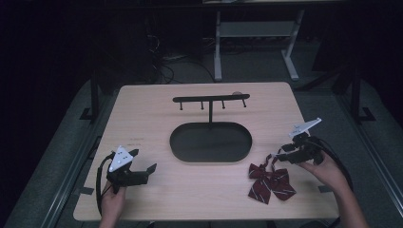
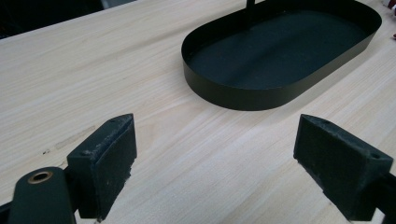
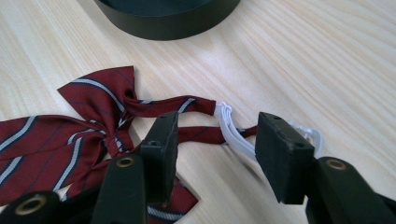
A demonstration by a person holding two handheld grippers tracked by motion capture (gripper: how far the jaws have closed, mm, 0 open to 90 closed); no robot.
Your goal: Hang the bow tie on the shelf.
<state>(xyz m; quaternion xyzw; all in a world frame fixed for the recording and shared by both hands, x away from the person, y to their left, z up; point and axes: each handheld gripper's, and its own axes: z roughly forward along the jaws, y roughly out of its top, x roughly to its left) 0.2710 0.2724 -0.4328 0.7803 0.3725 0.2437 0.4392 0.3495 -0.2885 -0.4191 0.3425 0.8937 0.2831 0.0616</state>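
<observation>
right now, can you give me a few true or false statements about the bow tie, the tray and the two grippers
1. The bow tie lies inside the black tray. False: it lies on the table, beside the tray.
2. The left gripper is open with nothing between its jaws. True.
3. The right gripper is shut on the bow tie's knot. False: its jaws are open, straddling the strap near the white elastic loop.
4. The bow tie is dark red with pale stripes. True.
5. The hook rack has something hanging from it. False: its hooks are bare.
</observation>
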